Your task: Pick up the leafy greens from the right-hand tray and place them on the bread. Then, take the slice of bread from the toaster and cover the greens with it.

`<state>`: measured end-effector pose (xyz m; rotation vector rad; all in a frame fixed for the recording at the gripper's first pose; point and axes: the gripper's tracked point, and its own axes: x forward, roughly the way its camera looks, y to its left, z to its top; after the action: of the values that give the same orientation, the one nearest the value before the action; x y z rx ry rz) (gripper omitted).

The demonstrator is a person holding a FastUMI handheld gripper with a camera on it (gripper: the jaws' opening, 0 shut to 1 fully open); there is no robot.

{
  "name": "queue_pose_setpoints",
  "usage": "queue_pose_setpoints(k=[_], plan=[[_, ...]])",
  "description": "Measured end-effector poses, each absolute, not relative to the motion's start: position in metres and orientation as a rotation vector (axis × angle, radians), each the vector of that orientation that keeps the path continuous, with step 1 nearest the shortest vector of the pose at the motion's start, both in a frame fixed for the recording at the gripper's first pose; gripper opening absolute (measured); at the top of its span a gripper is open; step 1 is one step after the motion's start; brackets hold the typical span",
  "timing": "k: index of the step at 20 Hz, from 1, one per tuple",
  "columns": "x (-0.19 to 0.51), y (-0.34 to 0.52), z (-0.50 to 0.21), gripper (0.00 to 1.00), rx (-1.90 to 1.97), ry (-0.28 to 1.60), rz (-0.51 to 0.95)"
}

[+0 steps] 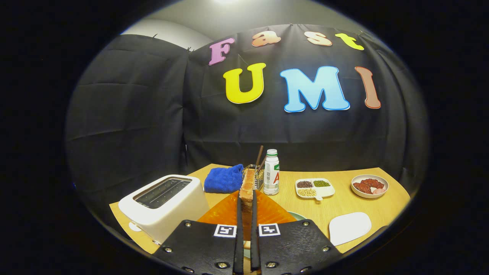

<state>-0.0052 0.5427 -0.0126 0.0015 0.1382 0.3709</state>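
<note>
My gripper is shut on a slice of toasted bread, held on edge between both fingers, its crust edge pointing forward above the table. The white toaster stands to the left of the fingers, both slots showing dark. Below the held slice lies an orange mat, with the green rim of a plate peeking out at its right side. The greens and the lower bread are hidden beneath the fingers.
Beyond the fingers sit a blue cloth, a wire utensil holder and a white bottle. Right of those are a divided dish of beans, a bowl of meat and a white tray. The wooden table ends at the black wall.
</note>
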Motion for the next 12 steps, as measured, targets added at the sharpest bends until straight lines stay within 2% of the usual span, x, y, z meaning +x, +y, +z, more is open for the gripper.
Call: queue_pose_setpoints(k=[12], plan=[[0.006,0.543,-0.048,0.07,0.016,0.195,0.369]])
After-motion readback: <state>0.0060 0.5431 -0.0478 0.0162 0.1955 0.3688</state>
